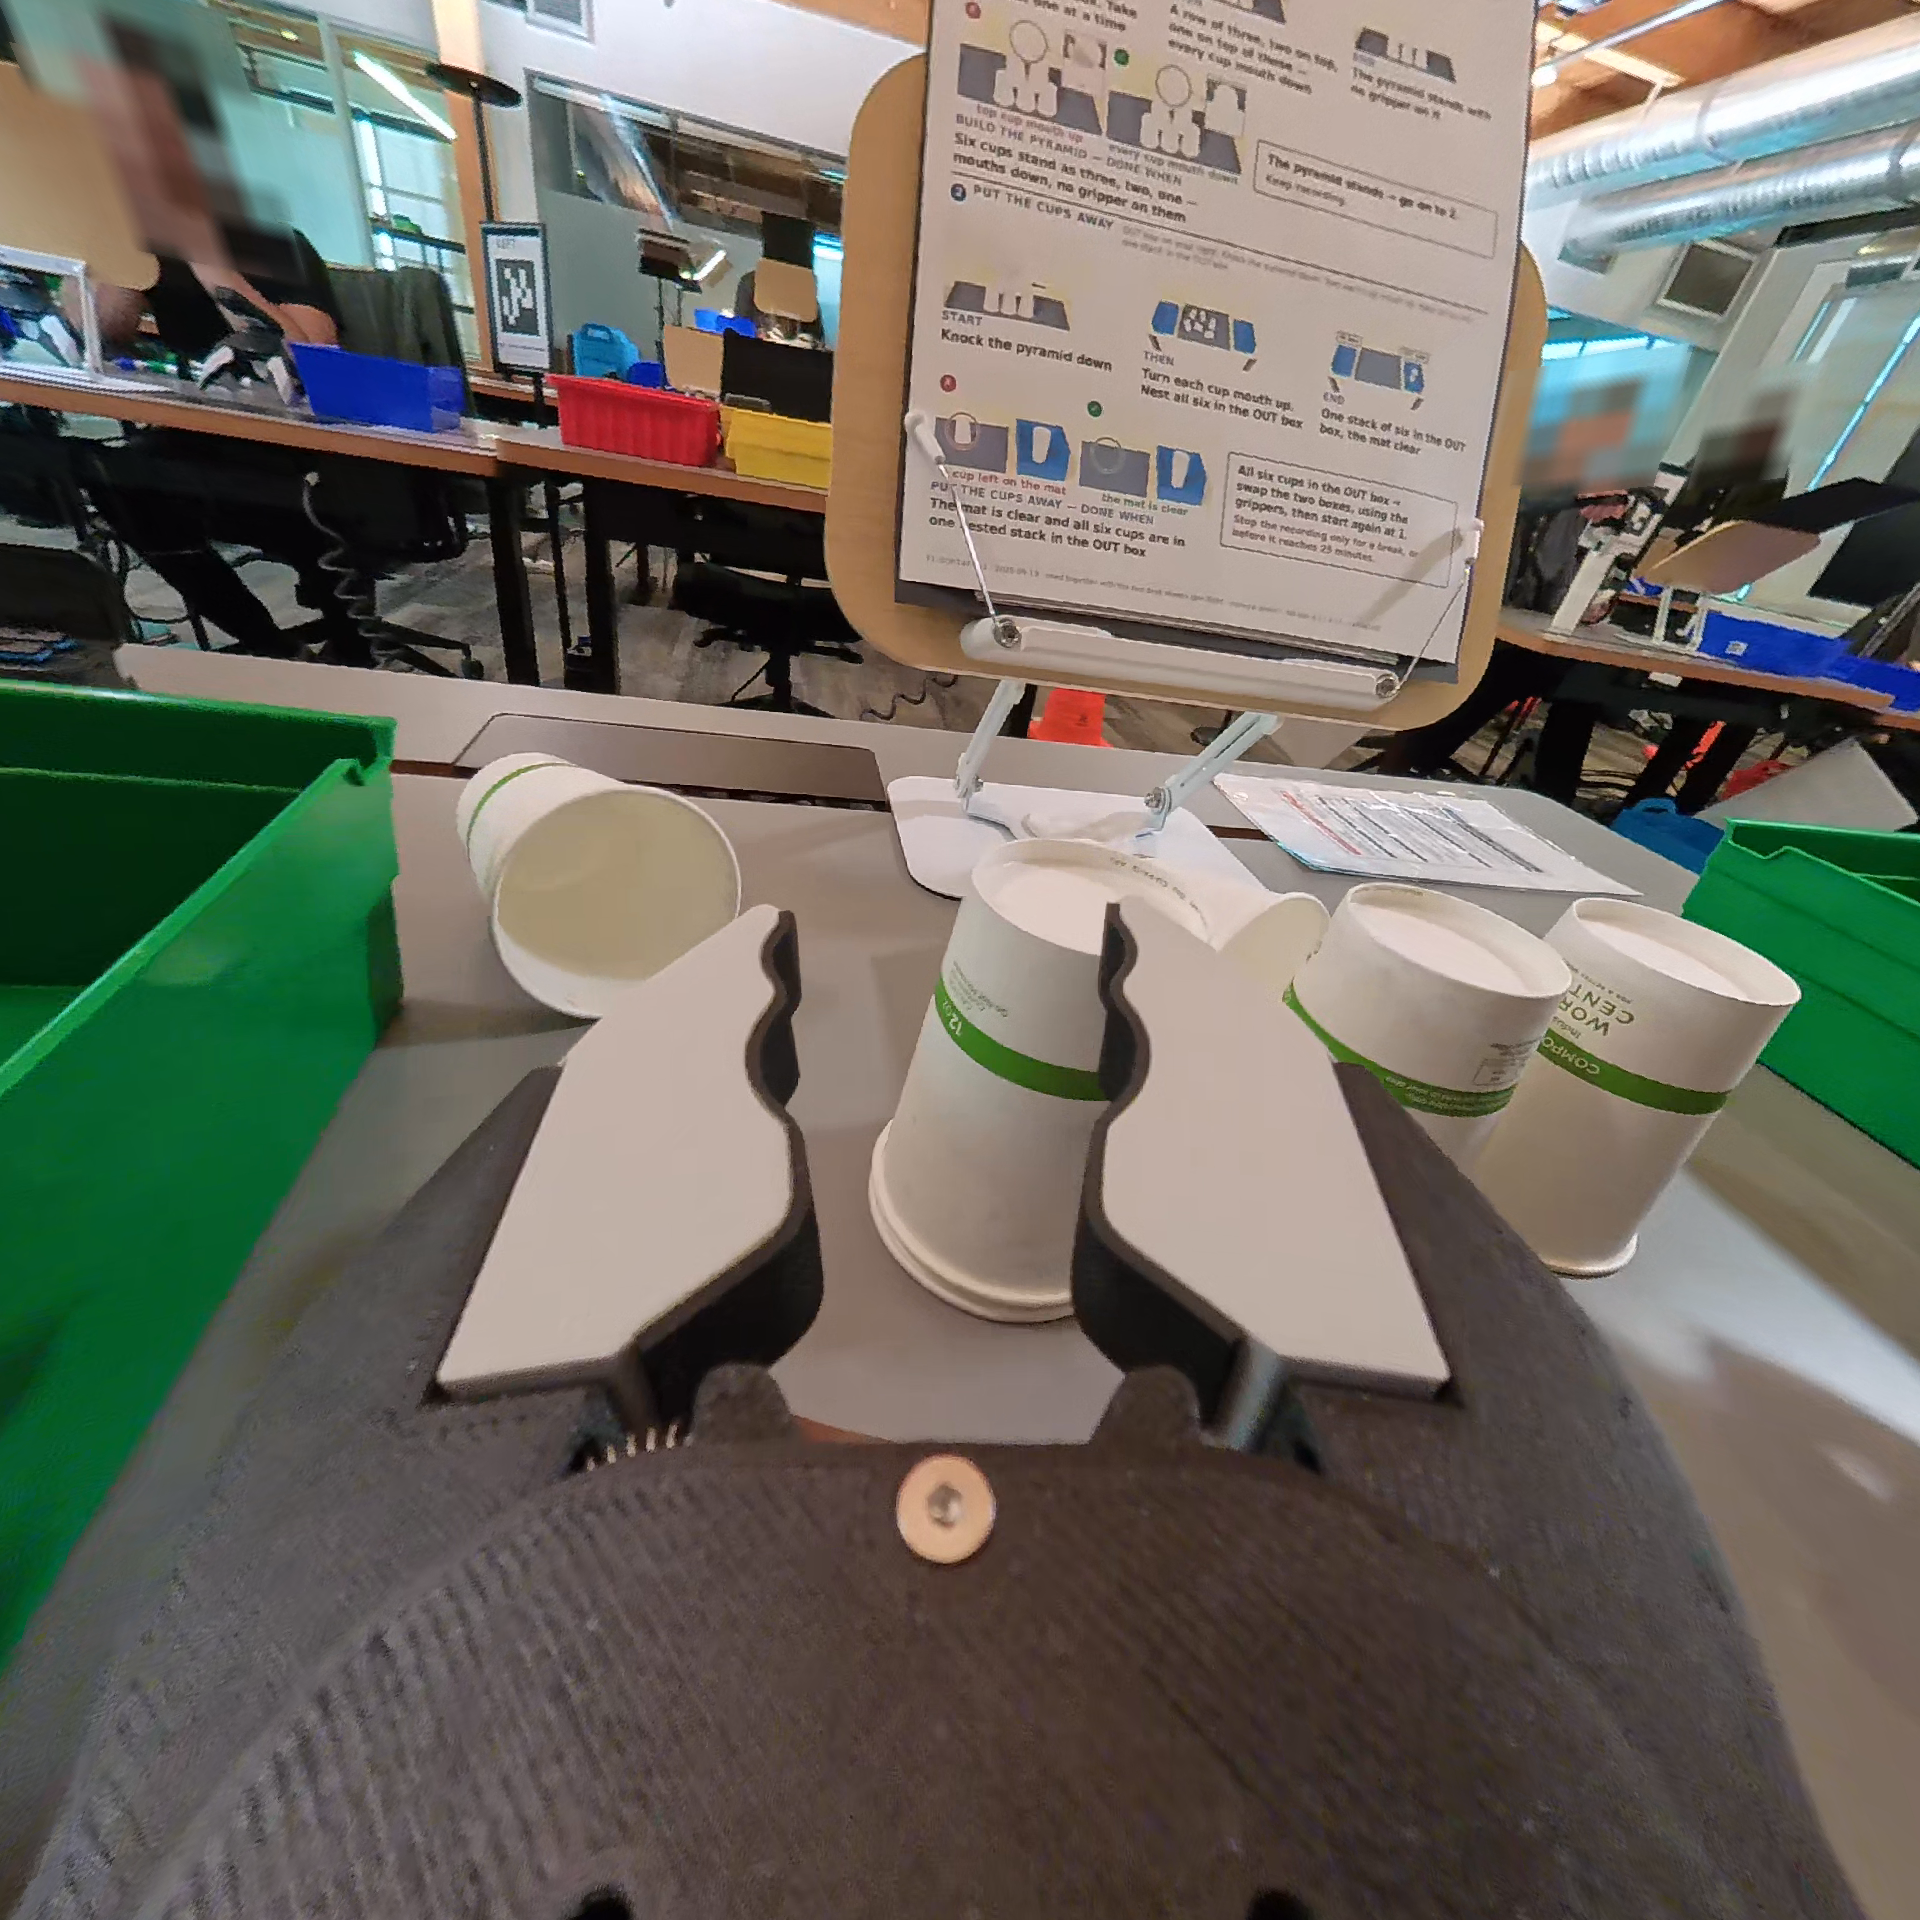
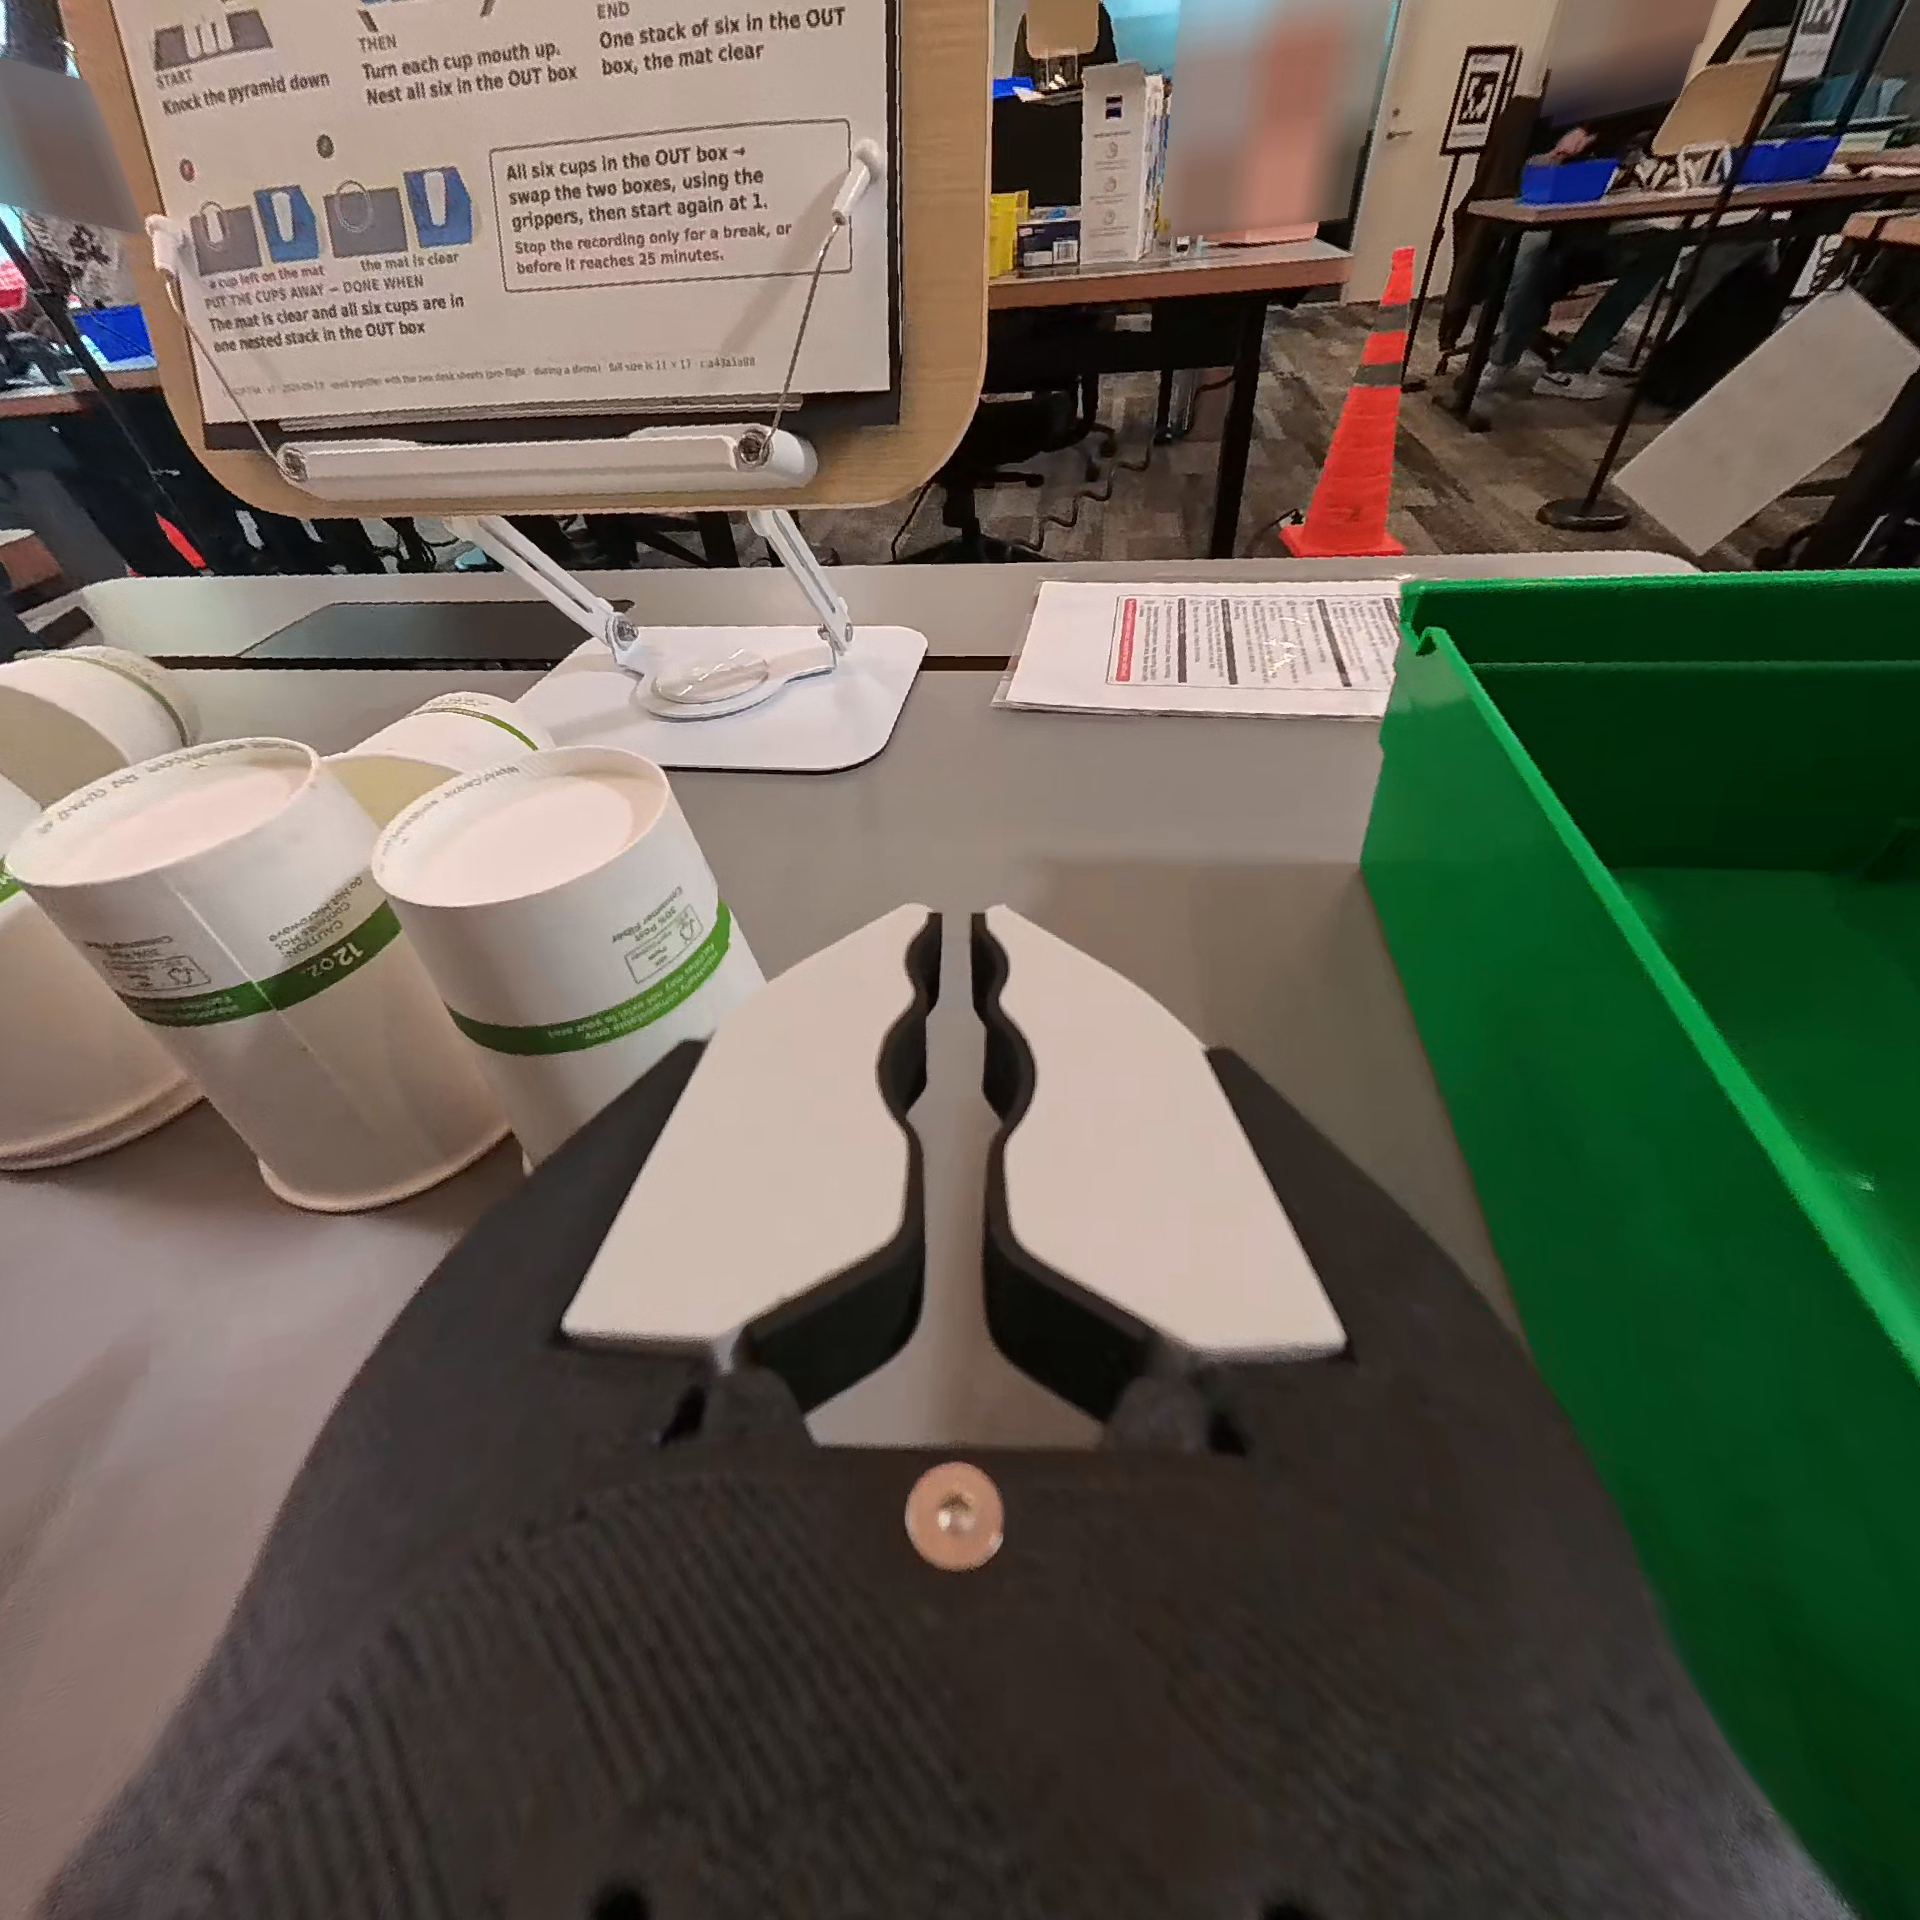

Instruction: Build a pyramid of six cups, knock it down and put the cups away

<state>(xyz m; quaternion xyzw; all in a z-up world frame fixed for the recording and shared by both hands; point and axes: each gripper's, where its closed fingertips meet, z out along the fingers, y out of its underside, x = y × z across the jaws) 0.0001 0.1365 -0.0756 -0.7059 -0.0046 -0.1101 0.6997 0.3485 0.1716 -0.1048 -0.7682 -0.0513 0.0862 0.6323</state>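
In the left wrist view my left gripper [image 1: 943, 930] is open. A white paper cup with a green band [image 1: 987, 1101] stands mouth down between its fingers, close to the right finger [image 1: 1226, 1122], with several rims showing at its base. Another cup [image 1: 603, 883] lies on its side just ahead of the left finger. Two more cups [image 1: 1423, 997] [image 1: 1652, 1070] stand mouth down to the right, and one [image 1: 1273, 930] lies behind. My right gripper [image 2: 958, 920] is shut and empty, over the grey mat to the right of two mouth-down cups [image 2: 208, 935] [image 2: 561, 914].
A green bin [image 1: 156, 935] stands at the table's left and another [image 2: 1662, 935] at its right. A document stand with an instruction sheet [image 1: 1174, 665] stands at the back middle, with a laminated sheet [image 2: 1205, 644] beside it. An orange cone [image 2: 1361, 416] stands on the floor beyond.
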